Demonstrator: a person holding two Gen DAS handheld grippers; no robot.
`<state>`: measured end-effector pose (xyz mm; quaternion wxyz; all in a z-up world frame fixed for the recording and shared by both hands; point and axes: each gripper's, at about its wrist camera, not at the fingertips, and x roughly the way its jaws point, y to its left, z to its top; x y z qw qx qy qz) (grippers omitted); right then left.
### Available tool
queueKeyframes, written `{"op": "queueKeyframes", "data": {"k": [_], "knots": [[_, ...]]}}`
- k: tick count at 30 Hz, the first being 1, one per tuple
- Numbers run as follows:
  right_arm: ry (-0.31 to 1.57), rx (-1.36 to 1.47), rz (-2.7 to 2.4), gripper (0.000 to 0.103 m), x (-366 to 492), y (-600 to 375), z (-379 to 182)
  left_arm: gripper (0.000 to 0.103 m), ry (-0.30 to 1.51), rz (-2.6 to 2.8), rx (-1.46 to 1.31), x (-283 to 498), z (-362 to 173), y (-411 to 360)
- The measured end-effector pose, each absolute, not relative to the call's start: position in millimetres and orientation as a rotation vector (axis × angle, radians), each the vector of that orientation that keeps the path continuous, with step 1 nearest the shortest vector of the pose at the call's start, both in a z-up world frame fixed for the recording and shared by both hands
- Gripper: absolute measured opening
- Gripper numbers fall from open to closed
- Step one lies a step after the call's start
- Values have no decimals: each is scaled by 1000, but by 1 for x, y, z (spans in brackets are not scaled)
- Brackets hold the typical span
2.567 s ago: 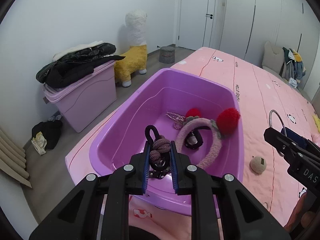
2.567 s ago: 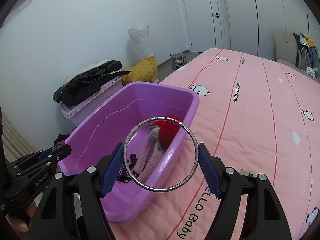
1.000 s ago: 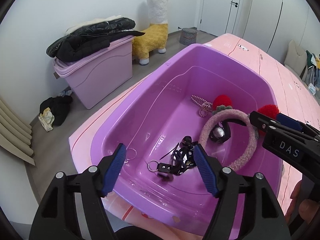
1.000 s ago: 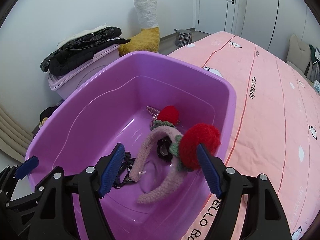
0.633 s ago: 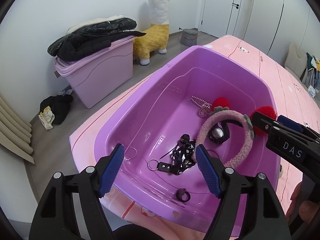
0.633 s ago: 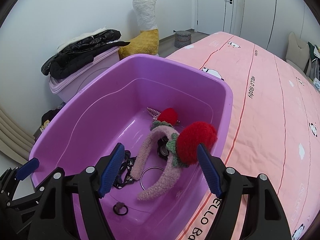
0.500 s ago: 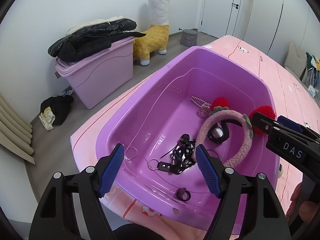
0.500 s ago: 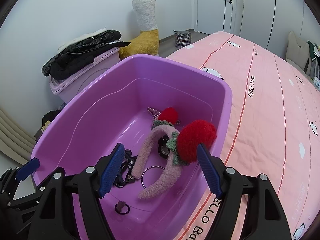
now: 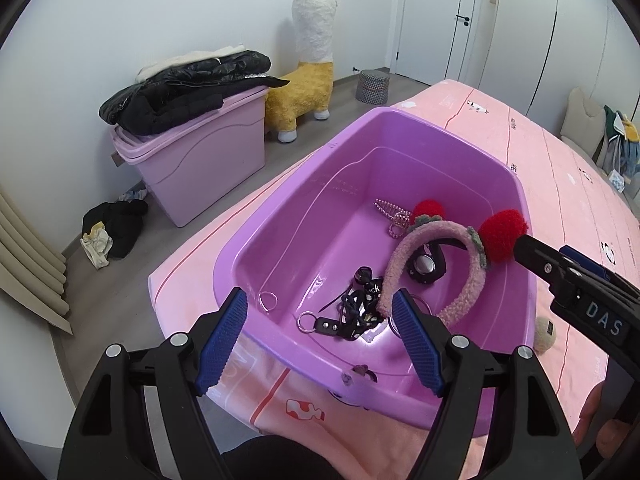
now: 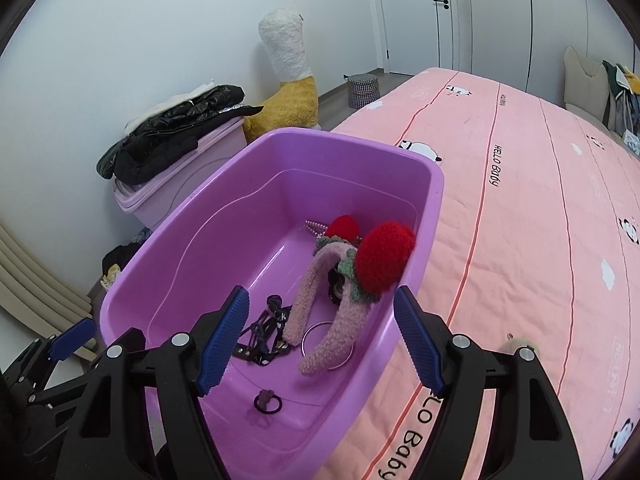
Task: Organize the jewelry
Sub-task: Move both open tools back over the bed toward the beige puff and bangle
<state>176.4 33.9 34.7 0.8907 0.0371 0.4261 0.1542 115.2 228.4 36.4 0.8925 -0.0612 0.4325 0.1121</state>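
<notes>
A purple tub (image 9: 516,184) (image 10: 436,184) stands at the corner of the pink bed. In it lie a fuzzy pink headband (image 9: 432,240) (image 10: 316,280) with red pompoms, a tangle of black straps (image 9: 360,312) (image 10: 264,332), a metal bangle (image 10: 324,344) partly under the headband, a knotted hair tie (image 10: 267,400) and a pink bead chain (image 9: 394,216). My left gripper (image 9: 320,336) hangs open and empty over the tub's near end. My right gripper (image 10: 320,336) is open and empty above the tub's near right rim.
A small beige round thing (image 9: 544,334) lies on the bedspread right of the tub. On the floor to the left are a pink storage box (image 9: 200,152) with a black jacket on it, an alpaca plush (image 9: 308,72) and a clothes heap (image 9: 116,228).
The left gripper let go of the hair tie and the right of the bangle; both now lie in the tub. Both open grippers have since drawn back and up from it.
</notes>
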Motion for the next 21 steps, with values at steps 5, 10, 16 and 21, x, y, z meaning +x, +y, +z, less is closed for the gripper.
{"op": "queueKeyframes", "data": {"k": [5, 10, 16, 21], "knots": [[883, 113, 315, 72, 149, 13, 32, 73, 899, 208, -113, 103, 39, 215], [869, 138, 277, 72, 120, -27, 30, 74, 894, 146, -98, 88, 43, 191], [877, 180, 173, 72, 82, -91, 17, 75, 892, 35, -74, 72, 45, 150], [904, 236, 57, 72, 45, -149, -3, 78, 895, -86, -20, 65, 43, 105]]}}
